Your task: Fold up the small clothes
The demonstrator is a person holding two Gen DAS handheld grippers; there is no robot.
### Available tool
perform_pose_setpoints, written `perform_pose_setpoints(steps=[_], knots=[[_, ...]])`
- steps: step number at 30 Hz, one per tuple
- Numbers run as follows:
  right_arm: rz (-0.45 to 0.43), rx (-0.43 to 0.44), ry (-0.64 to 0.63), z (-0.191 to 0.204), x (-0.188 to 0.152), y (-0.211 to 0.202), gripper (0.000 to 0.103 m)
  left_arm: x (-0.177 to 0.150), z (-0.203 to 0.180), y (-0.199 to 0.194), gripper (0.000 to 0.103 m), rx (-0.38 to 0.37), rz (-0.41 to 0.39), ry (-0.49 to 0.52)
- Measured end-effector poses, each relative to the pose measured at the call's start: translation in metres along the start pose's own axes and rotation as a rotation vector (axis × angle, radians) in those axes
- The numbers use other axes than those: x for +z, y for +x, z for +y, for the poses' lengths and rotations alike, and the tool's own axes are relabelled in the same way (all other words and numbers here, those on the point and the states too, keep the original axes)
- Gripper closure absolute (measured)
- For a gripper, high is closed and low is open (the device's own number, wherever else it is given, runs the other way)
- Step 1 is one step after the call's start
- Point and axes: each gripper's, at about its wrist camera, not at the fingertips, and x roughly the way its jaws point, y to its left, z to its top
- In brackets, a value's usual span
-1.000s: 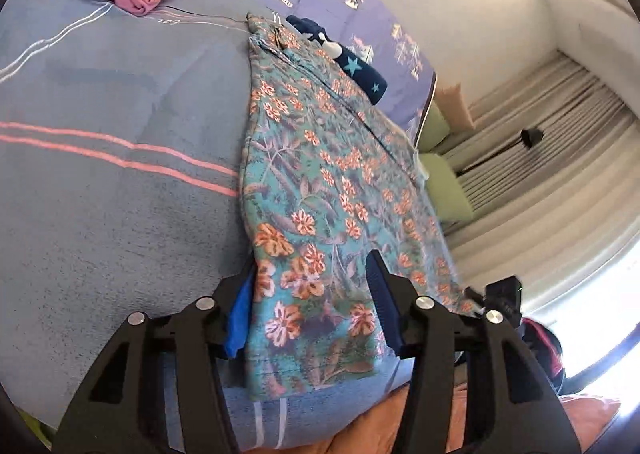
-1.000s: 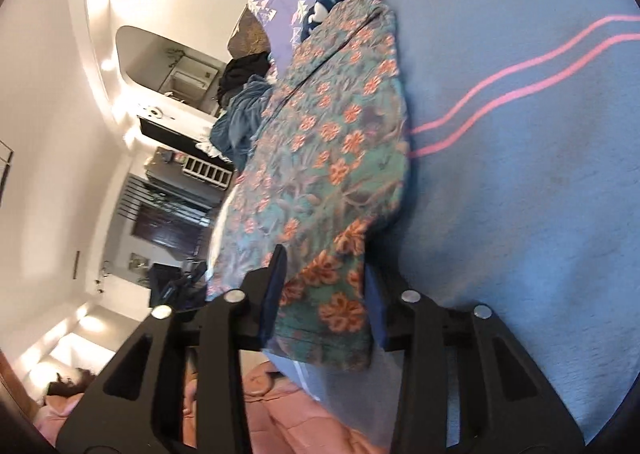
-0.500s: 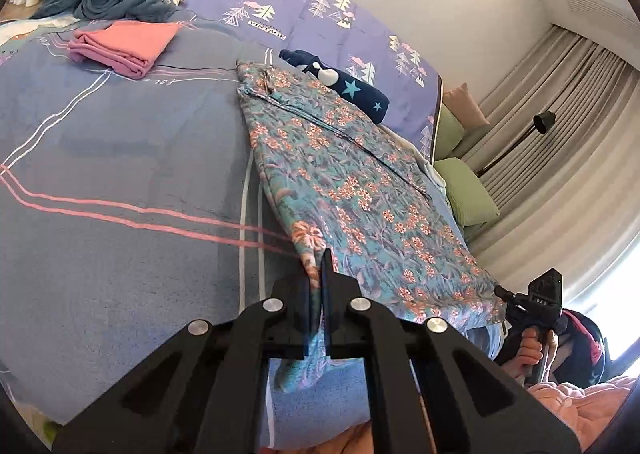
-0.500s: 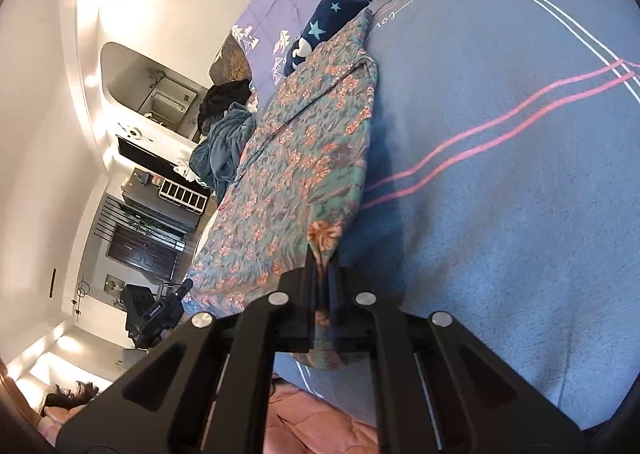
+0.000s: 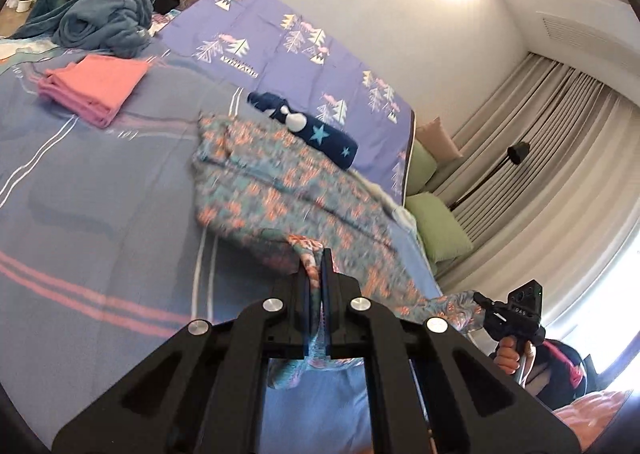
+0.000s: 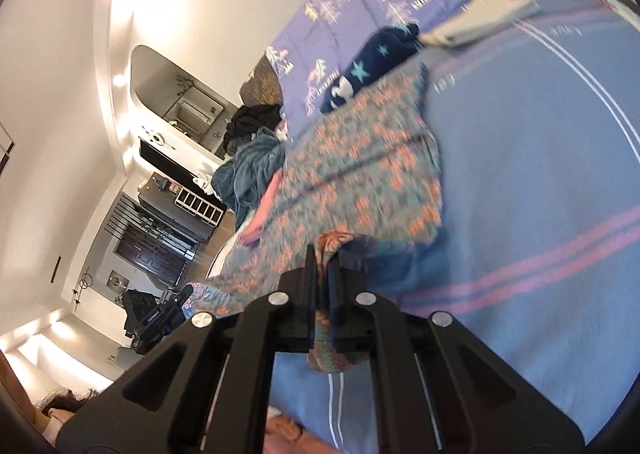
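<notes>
Both grippers are clamped on the floral garment (image 5: 280,190).
Folded pink clothes (image 5: 94,88) are seen only in the left view; a grey folded piece (image 6: 484,20) only in the right.

White plaster walls (image 5: 400,14), warm glare patch high up. Pleated beige floor-length curtains (image 5: 540,158) cover the window side; daylight blows out at their lower edge. Black floor lamp (image 5: 516,154) stands before them. Green cushions (image 5: 436,230) on a low seat (seat itself mostly hidden). Opposite side: arched white wall niche (image 6: 176,94), dark slatted cabinet (image 6: 160,238), wooden floor.
</notes>
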Motion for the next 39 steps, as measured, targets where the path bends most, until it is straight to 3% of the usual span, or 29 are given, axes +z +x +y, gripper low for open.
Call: perform_pose_setpoints(steps=[10,22,28,33,36,39], knots=[[-0.054,-0.041,-0.08,0.017,0.052,0.025,0.099,0.052,-0.014,0.036,0.099,-0.023,0.002,0.039],[-0.065,-0.06,-0.118,0.021,0.133,0.08,0.098,0.115,-0.016,0.083,0.099,0.032,-0.005,0.069],[-0.067,-0.102,-0.109,0.018,0.177,0.123,0.098,0.151,0.013,0.129,0.099,0.069,0.002,-0.014],[-0.055,-0.198,-0.134,0.01,0.216,0.165,0.098,0.191,0.04,0.183,0.099,0.063,0.052,-0.082],[-0.06,-0.277,-0.113,-0.007,0.238,0.194,0.098,0.208,0.054,0.218,0.099,0.078,0.071,-0.095],[-0.019,-0.341,-0.056,-0.04,0.253,0.234,0.096,0.216,0.094,0.266,0.098,0.141,0.105,-0.183]])
